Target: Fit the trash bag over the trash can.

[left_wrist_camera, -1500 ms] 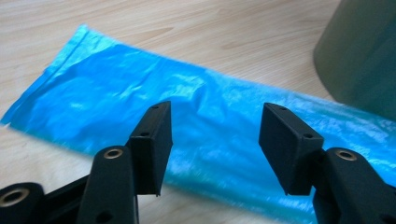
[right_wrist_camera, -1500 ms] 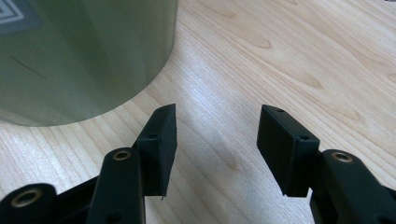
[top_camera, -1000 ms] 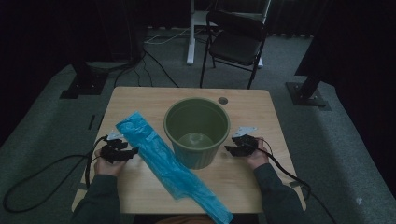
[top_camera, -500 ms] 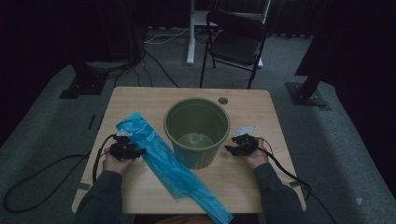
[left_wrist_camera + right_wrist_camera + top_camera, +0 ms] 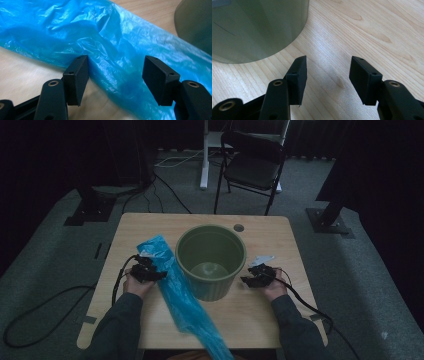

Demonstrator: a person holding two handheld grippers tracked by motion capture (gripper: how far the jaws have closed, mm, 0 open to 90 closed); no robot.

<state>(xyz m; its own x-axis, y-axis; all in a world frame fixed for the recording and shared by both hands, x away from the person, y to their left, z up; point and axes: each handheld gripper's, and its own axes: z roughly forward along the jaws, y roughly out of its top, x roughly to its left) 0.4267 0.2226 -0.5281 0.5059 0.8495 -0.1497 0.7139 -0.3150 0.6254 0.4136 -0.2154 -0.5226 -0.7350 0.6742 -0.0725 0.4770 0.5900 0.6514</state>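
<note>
A long blue plastic bag (image 5: 180, 292) lies diagonally on the wooden table (image 5: 150, 222), left of a green bucket (image 5: 211, 262). My left gripper (image 5: 156, 275) sits at the bag's left edge. In the left gripper view it (image 5: 115, 75) stands open, and the crinkled bag (image 5: 112, 47) lies between and beyond its jaws. My right gripper (image 5: 246, 281) rests on the table just right of the bucket. The right gripper view has it (image 5: 327, 75) open over bare wood, with the bucket's wall (image 5: 257, 27) at the upper left.
A small white scrap (image 5: 261, 260) lies on the table behind the right gripper. A round hole (image 5: 239, 227) sits near the table's far edge. A folding chair (image 5: 252, 167) and stand bases (image 5: 330, 220) are on the floor beyond. Cables trail from both grippers.
My left gripper has moved right, up to the edge of the blue bag. The right gripper has barely moved.
</note>
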